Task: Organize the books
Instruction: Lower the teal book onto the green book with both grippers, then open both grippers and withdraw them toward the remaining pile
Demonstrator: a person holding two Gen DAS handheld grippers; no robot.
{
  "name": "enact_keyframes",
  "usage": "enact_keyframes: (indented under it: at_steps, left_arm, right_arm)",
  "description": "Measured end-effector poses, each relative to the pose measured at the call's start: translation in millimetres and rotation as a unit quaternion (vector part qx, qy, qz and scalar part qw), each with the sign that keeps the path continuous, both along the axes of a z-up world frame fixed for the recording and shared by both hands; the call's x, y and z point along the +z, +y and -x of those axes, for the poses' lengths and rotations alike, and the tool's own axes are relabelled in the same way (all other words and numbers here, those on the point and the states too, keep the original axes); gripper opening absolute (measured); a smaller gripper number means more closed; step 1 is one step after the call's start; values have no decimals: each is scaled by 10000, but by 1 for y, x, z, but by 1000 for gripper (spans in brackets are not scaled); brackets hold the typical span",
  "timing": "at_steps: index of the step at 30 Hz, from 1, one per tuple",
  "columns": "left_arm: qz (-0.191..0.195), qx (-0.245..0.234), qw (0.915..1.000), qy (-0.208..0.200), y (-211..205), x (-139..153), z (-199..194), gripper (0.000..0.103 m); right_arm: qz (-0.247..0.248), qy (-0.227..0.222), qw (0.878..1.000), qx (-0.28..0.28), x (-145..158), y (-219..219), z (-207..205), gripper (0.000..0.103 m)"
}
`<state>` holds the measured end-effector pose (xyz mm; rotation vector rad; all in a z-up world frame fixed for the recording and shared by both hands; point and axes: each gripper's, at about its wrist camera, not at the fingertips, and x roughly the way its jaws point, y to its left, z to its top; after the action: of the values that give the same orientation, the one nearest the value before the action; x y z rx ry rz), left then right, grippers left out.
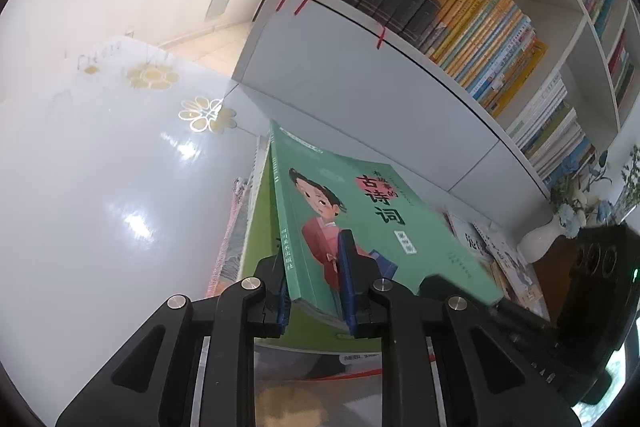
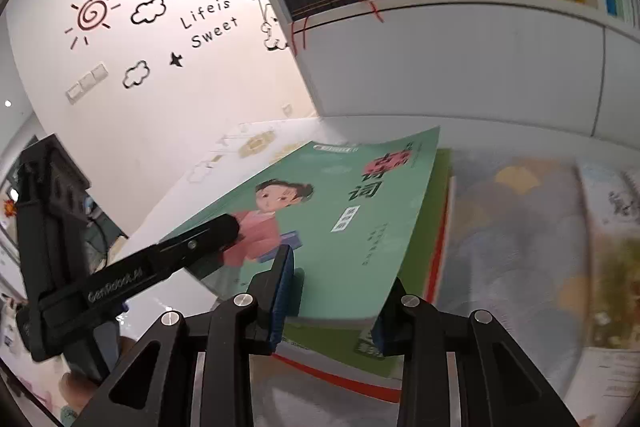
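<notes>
Left tool pinches the teal paperback picture book by its spine edge, cover tilted; right tool spread beside it.

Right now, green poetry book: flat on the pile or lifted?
Lifted and tilted. The left gripper clamps the green book at its spine edge, which is raised off the green cover beneath.
</notes>
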<state>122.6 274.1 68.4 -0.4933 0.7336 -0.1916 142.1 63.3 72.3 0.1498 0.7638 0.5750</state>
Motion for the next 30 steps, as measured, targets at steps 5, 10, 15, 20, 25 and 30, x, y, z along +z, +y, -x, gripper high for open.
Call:
enact_keyframes:
  at_steps: [5, 10, 15, 20, 25, 30]
  left_arm:
    - [-28, -119, 9997, 200, 1, -10, -5, 16]
    - [-114, -251, 9987, 430, -3, -20, -3, 17]
    - [-312, -140, 9986, 391, -2, -17, 1, 19]
    - [-458, 282, 9981, 316, 11, -13, 4, 20]
    - [-325, 308, 9981, 416, 16, -18, 0, 20]
    - [-341, 259, 9986, 306, 12, -10, 3, 20]
  right_arm:
    - [111, 194, 9997, 32, -13, 6, -4, 32]
    - [-230, 607, 9979, 66, -25, -8, -13, 32]
    - [-77, 495, 9987, 95, -22, -4, -7, 32]
    - [-68, 546, 9982, 247, -21, 0, -7, 35]
    - [-72, 564, 9980, 265, -23, -1, -10, 35]
    - [-299, 980, 9946, 170, -23, -11, -11, 36]
